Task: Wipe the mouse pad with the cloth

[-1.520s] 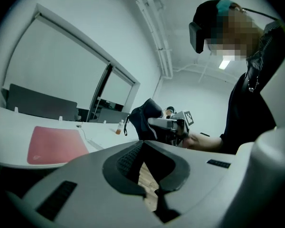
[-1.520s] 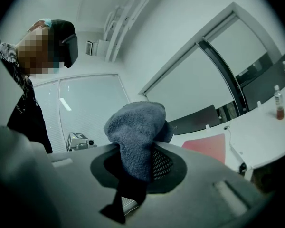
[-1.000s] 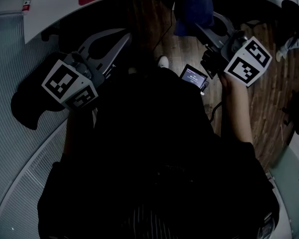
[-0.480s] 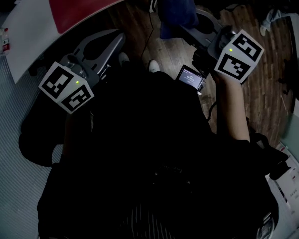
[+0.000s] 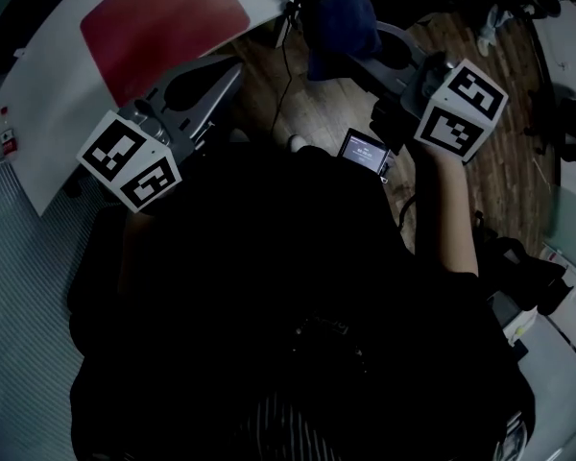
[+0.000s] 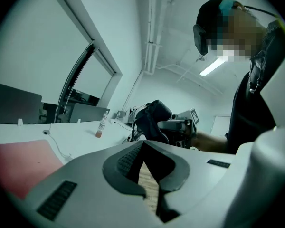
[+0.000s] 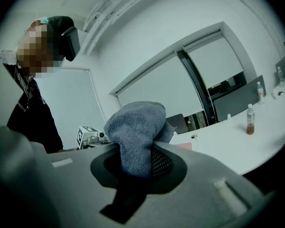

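Note:
A red mouse pad (image 5: 163, 17) lies on the white table (image 5: 58, 104) at the head view's upper left; it also shows as a pink patch (image 6: 16, 165) in the left gripper view. My right gripper (image 5: 363, 48) is shut on a bunched blue cloth (image 5: 338, 22), held in the air over the wooden floor to the pad's right. In the right gripper view the cloth (image 7: 135, 132) bulges up out of the jaws of that gripper (image 7: 142, 151). My left gripper (image 5: 228, 67) is shut with nothing in it, beside the table's edge just below the pad.
A small lit screen (image 5: 365, 150) hangs at the person's front. A bottle (image 6: 101, 127) and a cable (image 6: 57, 144) are on the table. Wooden floor (image 5: 317, 104) lies between the grippers. A ribbed grey surface (image 5: 19, 286) is at the left.
The view has swung toward the table, so the red pad shows much more. Both grippers sit closer to the table's edge. The cloth stays in the right gripper.

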`<state>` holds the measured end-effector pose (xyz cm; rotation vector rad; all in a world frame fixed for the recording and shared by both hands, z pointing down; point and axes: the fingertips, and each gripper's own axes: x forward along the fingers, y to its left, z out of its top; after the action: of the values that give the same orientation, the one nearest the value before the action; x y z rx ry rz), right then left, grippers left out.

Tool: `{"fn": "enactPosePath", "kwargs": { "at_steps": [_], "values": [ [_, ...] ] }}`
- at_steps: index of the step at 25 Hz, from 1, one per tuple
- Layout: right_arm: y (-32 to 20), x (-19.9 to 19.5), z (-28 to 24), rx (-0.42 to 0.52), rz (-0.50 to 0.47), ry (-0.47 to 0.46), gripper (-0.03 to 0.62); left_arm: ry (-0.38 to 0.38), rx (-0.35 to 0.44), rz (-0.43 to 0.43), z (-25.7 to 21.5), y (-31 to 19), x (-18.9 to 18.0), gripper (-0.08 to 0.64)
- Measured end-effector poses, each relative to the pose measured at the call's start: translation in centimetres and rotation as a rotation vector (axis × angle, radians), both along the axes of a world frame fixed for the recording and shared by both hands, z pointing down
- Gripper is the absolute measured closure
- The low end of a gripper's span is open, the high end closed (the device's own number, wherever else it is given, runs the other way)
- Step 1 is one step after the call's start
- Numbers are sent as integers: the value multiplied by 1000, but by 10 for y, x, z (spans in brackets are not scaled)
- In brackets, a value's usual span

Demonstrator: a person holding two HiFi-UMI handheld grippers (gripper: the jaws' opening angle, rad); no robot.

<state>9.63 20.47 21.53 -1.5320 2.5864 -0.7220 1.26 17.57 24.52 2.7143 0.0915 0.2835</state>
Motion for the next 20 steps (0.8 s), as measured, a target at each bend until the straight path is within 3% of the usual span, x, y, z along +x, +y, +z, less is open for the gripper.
{"fn": "enactPosePath", "kwargs": {
  "at_steps": [3,8,14,20],
  "values": [
    [-9,-11,-8,-13,2,31,523,11,1,22,-7,-8,-5,557],
    [-54,-55,12,-55,-4,44,523,32,-25,9,15,-55,-52,557],
    [-60,-70,0,-67,-69,73,523,26,-40,-25,12,-54,-66,557],
    [-93,-107,2,-53,-141,67,523,36,-36,-128,16,-85,-113,556]
  ]
}}
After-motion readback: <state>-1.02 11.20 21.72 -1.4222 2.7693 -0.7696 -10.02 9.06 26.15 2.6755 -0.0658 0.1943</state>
